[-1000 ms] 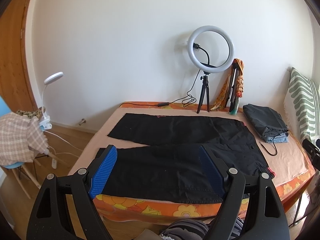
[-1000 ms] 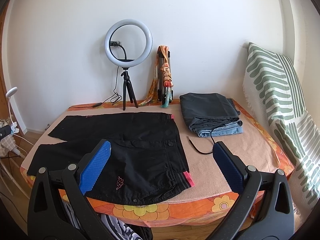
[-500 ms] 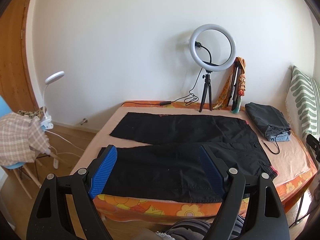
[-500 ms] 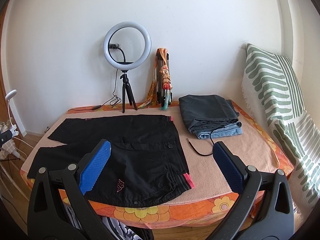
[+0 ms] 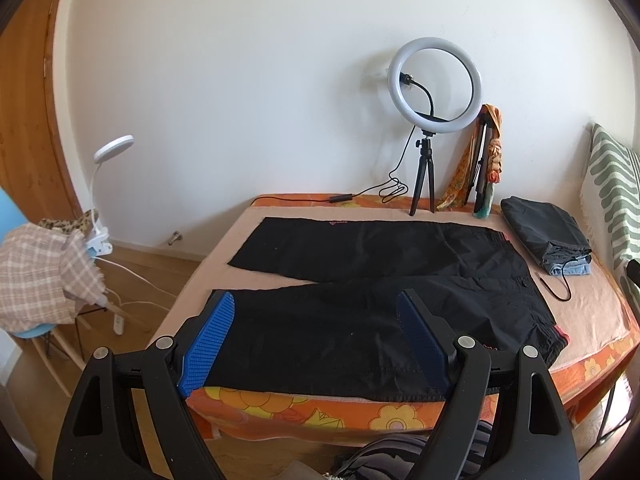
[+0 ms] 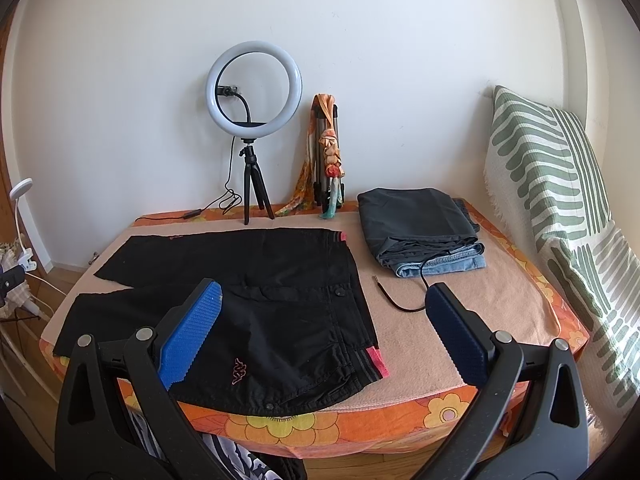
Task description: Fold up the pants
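Black pants [image 5: 372,280] lie flat and unfolded on the table, legs spread apart toward the left, waistband with pink trim at the right; they also show in the right wrist view [image 6: 256,292]. My left gripper [image 5: 316,320] is open and empty, held above the near leg at the table's front edge. My right gripper [image 6: 322,304] is open and empty, held above the waist end near the front edge.
A table [image 6: 460,320] with a beige cover and orange flowered cloth. A folded stack of dark pants and jeans [image 6: 420,236] with a loose black cord lies back right. A ring light on a tripod [image 6: 252,120] and a second tripod stand at the back. A striped cushion [image 6: 560,208] is at right; a chair with clothes [image 5: 44,280] at left.
Both grippers have drifted slightly, the views shifting a little; the pants have not moved and both grippers stay open.
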The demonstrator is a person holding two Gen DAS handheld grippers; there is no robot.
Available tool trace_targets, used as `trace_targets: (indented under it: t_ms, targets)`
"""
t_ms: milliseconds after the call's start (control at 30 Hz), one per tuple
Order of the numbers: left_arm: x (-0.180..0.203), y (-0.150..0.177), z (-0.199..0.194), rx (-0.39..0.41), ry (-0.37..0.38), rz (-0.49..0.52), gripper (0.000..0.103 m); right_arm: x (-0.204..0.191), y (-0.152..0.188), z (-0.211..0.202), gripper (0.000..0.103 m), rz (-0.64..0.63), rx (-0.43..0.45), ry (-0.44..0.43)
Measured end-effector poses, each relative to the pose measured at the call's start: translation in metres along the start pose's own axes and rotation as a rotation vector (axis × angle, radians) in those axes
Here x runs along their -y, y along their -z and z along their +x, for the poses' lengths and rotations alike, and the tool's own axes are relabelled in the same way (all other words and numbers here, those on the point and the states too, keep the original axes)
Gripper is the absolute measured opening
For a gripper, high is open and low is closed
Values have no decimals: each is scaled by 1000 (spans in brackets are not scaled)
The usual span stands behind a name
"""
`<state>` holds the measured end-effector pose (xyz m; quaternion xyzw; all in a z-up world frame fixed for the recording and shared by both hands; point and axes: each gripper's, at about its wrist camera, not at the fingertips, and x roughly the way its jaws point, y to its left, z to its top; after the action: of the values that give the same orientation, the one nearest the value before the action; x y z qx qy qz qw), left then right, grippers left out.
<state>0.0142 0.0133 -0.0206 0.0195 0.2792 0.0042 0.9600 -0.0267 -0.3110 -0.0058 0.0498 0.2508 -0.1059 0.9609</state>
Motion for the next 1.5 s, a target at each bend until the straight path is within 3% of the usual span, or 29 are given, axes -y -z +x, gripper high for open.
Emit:
trace_targets:
  t_ms: [333,600,800,967,1033,1133,1367,1500]
  targets:
    - [-23,16,26,-57,-53,91,83,7,8,17,103,-56,-26,-46]
    - [-55,37,53,-121,-13,125,77,18,21,41,103,-104,-76,-124]
    - [-71,57,73,-151,-77,186,77,17,46,67,103,-230,-131,-179]
    - [-94,74,95,-249,-48,160,75,0,78,87,88,-436,-228,-244]
    - [-100,82,103,-285,-35,159,48,-6,93,98,75,-504,-287,-266]
    - [-102,91,111,-317,-38,172,45,-10,110,115,61,-533,-394,-330]
    - [-102,106,129,-357,13,218,45,-34,143,137,57,-698,-482,-421]
    - [-105,112,136,-372,37,223,45,-52,155,146,57,-785,-492,-424]
